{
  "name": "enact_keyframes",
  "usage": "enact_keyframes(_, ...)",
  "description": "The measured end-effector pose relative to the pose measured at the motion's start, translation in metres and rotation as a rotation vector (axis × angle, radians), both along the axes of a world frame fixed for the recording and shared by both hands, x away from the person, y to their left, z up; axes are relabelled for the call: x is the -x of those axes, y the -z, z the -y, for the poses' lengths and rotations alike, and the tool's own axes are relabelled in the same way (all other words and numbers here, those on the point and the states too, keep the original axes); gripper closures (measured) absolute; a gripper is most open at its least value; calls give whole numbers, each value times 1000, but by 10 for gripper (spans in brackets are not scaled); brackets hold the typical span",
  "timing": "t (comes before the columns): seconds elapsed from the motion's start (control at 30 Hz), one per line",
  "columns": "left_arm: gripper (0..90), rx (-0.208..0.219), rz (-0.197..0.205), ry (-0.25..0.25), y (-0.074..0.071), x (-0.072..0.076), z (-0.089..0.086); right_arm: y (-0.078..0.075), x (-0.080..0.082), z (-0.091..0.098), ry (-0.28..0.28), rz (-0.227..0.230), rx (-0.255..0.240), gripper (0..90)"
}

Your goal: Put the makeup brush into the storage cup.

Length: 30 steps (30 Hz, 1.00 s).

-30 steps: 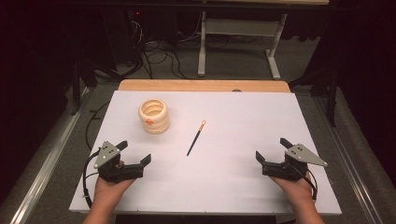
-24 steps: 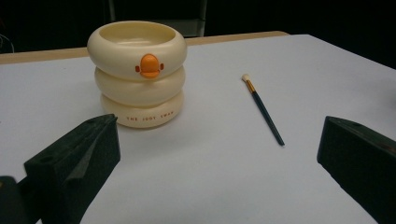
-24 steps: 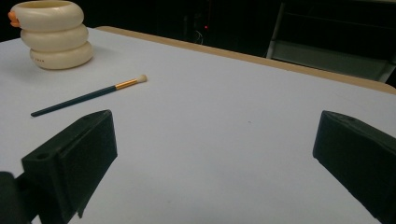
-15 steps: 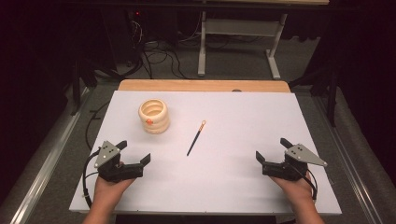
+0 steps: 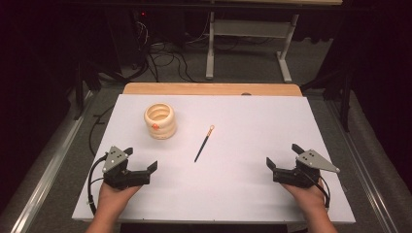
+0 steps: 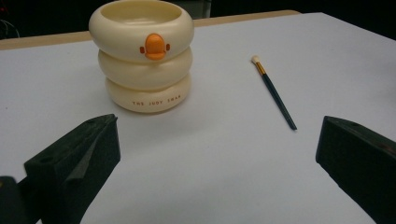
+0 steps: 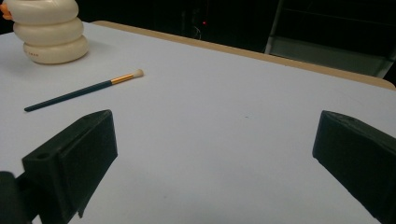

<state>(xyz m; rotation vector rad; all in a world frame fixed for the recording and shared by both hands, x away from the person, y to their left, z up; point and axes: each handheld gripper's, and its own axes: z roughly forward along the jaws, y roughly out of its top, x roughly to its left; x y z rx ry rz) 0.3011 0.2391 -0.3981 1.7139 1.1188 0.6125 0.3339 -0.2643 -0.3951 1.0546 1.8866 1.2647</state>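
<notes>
From above the near edge, the high view looks forward and down on the whole white table, with both hands at the near corners and the floor beyond the far edge. The left gripper view sits low near the left corner, facing far and rightward across the surface, close on the cream duck pot and the brush. The right gripper view looks low from the near right toward the far left, sharing that same pot and brush from farther off.
</notes>
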Motion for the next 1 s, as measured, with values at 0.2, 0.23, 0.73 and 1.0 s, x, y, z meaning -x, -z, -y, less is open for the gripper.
enact_keyframes(0.2,6,-14,-26,10,3,-2,1,0,0,0,4,-6,-3,10)
enact_keyframes(0.23,6,-17,-36,13,3,-3,2,0,0,0,3,-6,-1,10)
enact_keyframes(0.73,6,-39,-92,21,8,-6,2,2,-1,0,13,-14,13,12)
enact_keyframes(1.0,6,-43,-142,12,11,-11,5,5,1,3,19,-20,-12,20)
